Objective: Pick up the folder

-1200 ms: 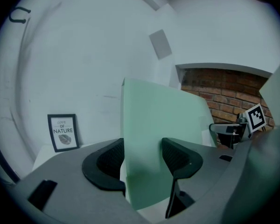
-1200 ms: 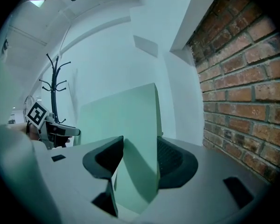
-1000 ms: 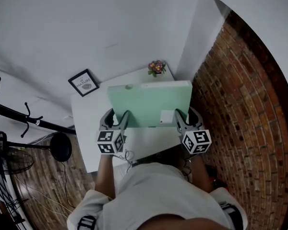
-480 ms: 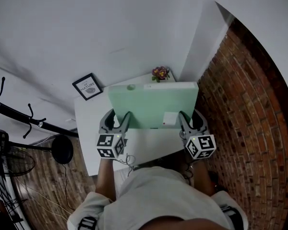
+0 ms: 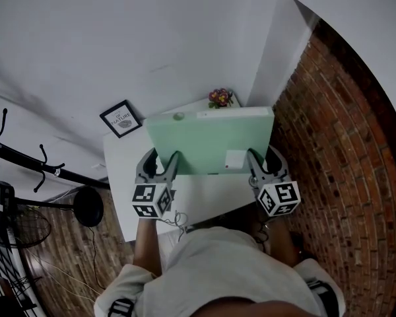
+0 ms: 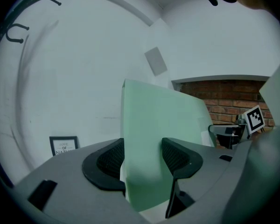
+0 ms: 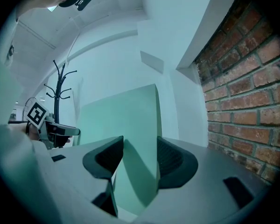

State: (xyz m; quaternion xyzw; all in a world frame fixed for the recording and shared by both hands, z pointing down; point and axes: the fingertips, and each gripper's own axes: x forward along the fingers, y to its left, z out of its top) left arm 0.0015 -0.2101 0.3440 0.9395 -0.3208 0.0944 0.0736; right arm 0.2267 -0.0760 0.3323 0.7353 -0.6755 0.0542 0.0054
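A thick mint-green folder (image 5: 208, 140) is held flat above the white table (image 5: 119, 183), lifted off it. My left gripper (image 5: 158, 165) is shut on its near left corner, and my right gripper (image 5: 264, 162) is shut on its near right corner. In the left gripper view the folder (image 6: 154, 139) stands on edge between the black pads (image 6: 113, 161). The right gripper view shows the folder (image 7: 126, 134) the same way, clamped between both pads (image 7: 170, 160). A white label (image 5: 235, 159) sits on the folder's cover by the right gripper.
A small framed print (image 5: 121, 119) leans against the white wall at the table's back left. A little pot of flowers (image 5: 219, 98) stands at the back. A brick wall (image 5: 343, 164) runs close on the right. A black coat stand (image 5: 26, 164) and a floor fan (image 5: 13, 226) are at the left.
Both grippers have risen a little with the folder clamped between them, and the folder stands higher over the table. The grips are unchanged.
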